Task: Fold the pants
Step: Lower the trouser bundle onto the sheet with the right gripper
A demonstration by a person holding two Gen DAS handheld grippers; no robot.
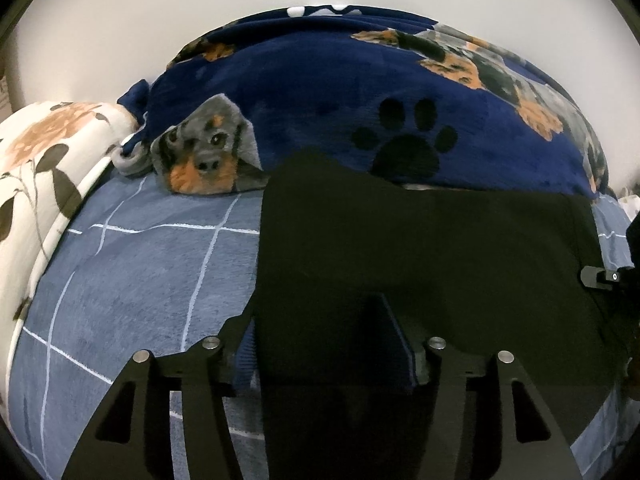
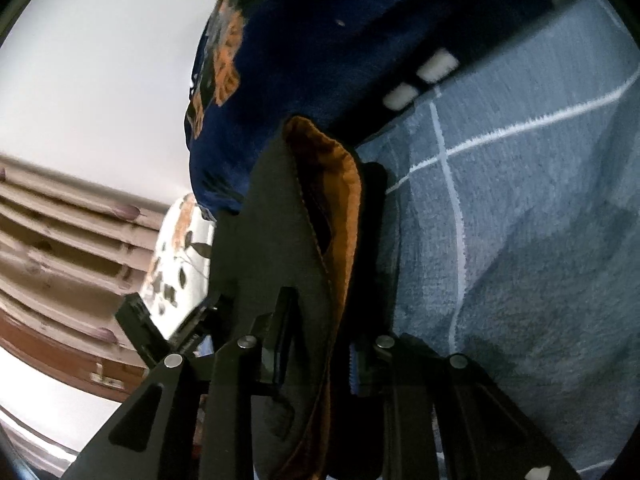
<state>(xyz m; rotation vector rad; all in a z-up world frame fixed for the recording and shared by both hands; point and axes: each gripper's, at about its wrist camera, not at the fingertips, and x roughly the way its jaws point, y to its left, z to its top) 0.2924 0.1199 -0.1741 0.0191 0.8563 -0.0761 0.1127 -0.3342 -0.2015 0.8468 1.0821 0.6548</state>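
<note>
Left gripper (image 1: 320,360) jaws apart, freeing the black pants (image 1: 420,248) onto the bed (image 1: 140,280); right gripper (image 2: 316,336) clamps the pants' edge, keeping the fold.

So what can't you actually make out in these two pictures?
- Left wrist view: the near part of the black pants is covered by the left gripper.
- Right wrist view: the right gripper clamps a fold with an orange lining; the rest is cut off.
- The navy dog-print blanket is blurred there.
</note>
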